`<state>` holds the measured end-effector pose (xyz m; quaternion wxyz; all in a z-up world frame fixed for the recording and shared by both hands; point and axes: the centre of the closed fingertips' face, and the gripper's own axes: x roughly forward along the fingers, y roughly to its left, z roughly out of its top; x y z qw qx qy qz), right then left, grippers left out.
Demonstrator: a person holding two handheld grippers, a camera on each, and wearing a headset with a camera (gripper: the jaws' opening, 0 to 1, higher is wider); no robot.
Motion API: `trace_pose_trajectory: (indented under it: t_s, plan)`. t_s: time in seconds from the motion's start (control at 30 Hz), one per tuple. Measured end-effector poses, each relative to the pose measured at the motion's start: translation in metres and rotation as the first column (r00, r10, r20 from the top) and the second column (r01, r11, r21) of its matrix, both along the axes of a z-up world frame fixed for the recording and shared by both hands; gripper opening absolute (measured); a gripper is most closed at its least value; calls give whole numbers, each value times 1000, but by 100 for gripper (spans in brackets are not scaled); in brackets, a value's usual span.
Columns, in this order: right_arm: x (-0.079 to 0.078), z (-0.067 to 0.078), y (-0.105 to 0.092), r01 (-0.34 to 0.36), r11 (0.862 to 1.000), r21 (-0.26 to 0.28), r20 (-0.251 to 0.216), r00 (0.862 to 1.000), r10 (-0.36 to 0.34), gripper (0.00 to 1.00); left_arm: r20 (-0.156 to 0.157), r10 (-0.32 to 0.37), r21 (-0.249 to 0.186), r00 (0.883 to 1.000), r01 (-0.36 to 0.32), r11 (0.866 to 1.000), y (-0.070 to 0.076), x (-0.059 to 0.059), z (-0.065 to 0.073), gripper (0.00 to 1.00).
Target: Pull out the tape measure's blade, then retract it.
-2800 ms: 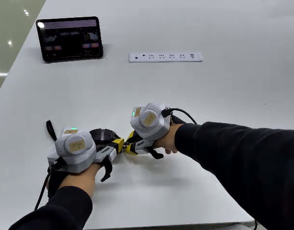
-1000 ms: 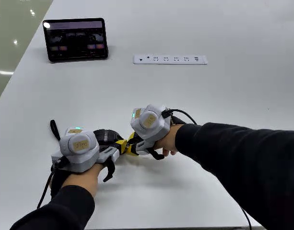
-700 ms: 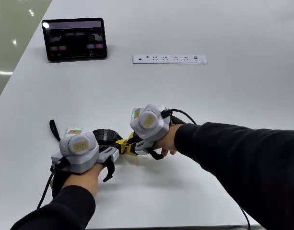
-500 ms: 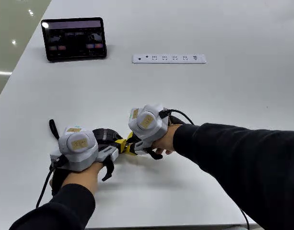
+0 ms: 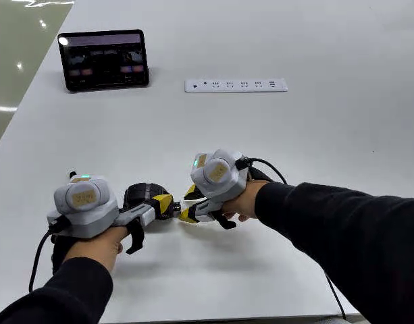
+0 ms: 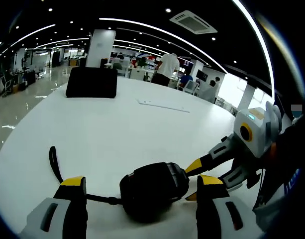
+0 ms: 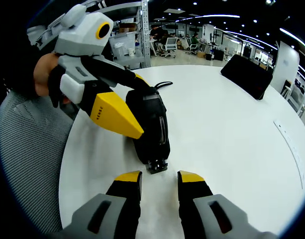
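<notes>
- The left gripper [image 6: 141,181] stood wide open around the black tape measure [image 6: 152,191].
- The right gripper [image 7: 159,176], jaws narrowly apart, held nothing, just before the blade's hook [image 7: 157,166].

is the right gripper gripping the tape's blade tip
No, the right gripper is open, its jaws just short of the blade tip.

On the table [image 5: 294,135] the tape measure [image 5: 144,196] sits inside the left tongs [image 6: 141,181], right tongs [image 7: 159,175] beside, tablet [image 5: 103,59] and power strip [image 5: 236,85] behind
</notes>
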<state>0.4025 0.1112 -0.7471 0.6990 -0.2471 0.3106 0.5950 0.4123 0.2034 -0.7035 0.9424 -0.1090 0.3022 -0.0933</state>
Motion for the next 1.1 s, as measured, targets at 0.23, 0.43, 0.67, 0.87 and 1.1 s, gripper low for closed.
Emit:
trace_pose_trajectory:
  t_s: [0.23, 0.43, 0.67, 0.87, 1.1]
  plan:
    - [5, 14, -13, 60, 998, 37, 7, 998, -60, 28, 32, -148, -81, 989, 150, 985, 3, -3, 15, 100]
    - [5, 24, -27, 85, 995, 51, 20, 996, -87, 32, 38, -232, -100, 972, 234, 967, 3, -15, 22, 100]
    - [3, 35, -54, 128, 988, 85, 34, 991, -131, 38, 29, -323, -42, 946, 324, 945, 0, -30, 23, 100]
    - [-1, 42, -77, 165, 981, 100, 43, 985, -170, 40, 10, -340, -19, 940, 341, 940, 8, -38, 22, 93]
    - [-3, 41, -103, 236, 965, 111, 23, 971, -240, 44, 25, -352, -34, 936, 353, 935, 6, -40, 26, 100]
